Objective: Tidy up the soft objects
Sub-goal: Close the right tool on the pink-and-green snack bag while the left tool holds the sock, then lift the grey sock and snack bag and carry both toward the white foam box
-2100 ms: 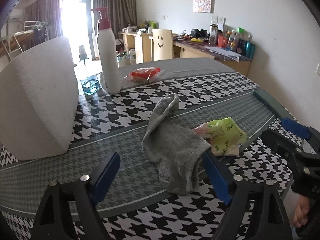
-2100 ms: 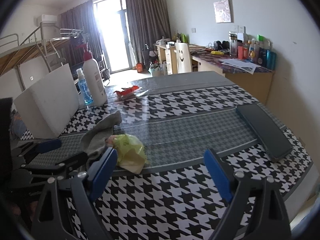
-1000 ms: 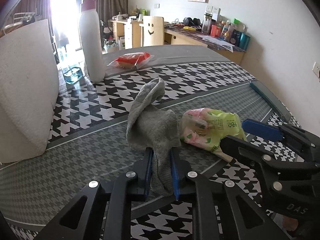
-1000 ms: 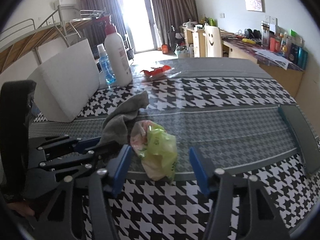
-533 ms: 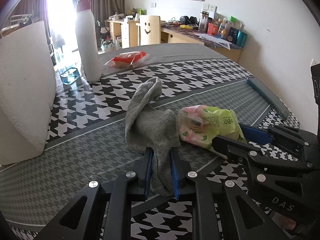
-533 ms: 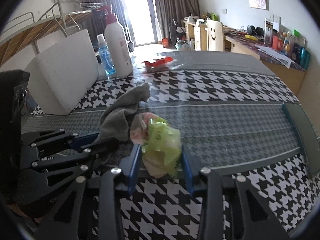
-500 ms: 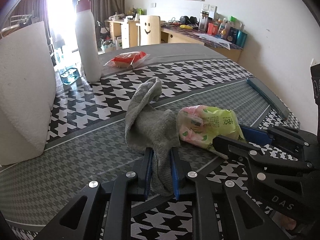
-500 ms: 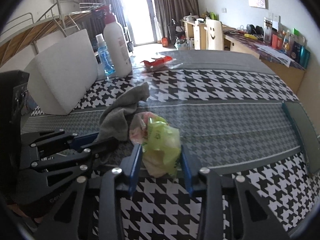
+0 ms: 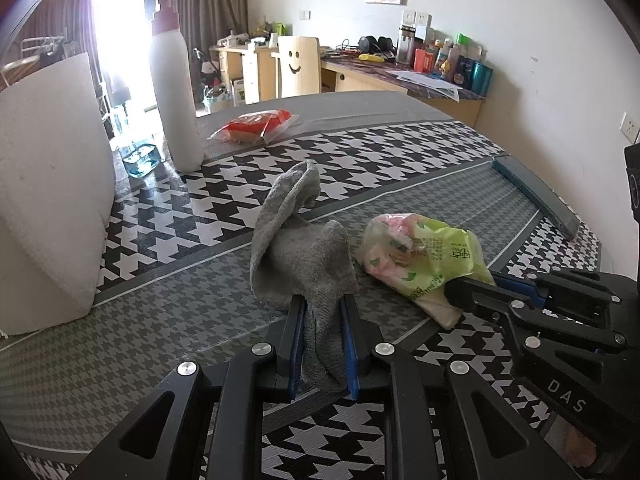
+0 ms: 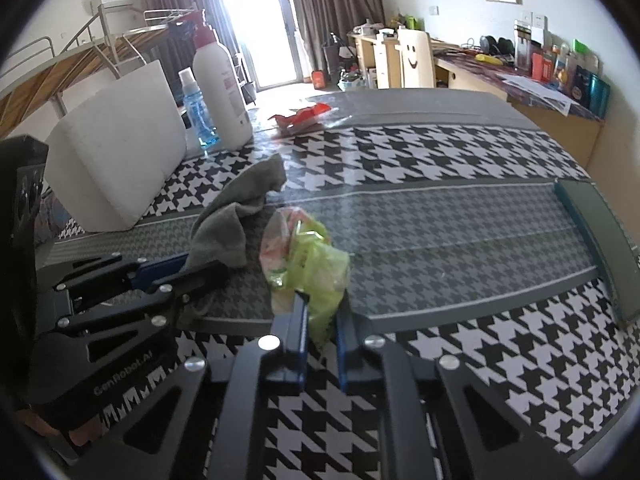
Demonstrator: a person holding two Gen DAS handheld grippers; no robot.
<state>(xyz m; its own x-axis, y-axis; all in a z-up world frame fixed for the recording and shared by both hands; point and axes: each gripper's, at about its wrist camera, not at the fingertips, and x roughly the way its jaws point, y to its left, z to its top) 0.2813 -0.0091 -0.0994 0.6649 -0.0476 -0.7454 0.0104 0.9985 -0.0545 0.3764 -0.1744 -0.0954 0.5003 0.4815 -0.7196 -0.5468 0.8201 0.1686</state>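
A grey sock (image 9: 298, 248) lies crumpled on the houndstooth tablecloth (image 9: 400, 148). My left gripper (image 9: 322, 320) is shut on its near end; the far end stands up. It also shows in the right wrist view (image 10: 232, 216), with the left gripper (image 10: 200, 270) to the left. A green and pink plastic packet (image 10: 306, 260) lies just right of the sock. My right gripper (image 10: 320, 320) is shut on its near edge. In the left wrist view the packet (image 9: 424, 256) is held by the right gripper (image 9: 476, 284) at the right.
A white foam block (image 9: 44, 200) stands at the left. A tall white pump bottle (image 9: 174, 84) and a blue bottle (image 10: 196, 112) stand behind it. A red packet (image 9: 254, 124) lies further back. A dark flat case (image 9: 536, 196) lies near the table's right edge.
My right gripper closed from open around the packet to shut on its near edge. My left gripper, which closed on the sock about a second ago, keeps its hold.
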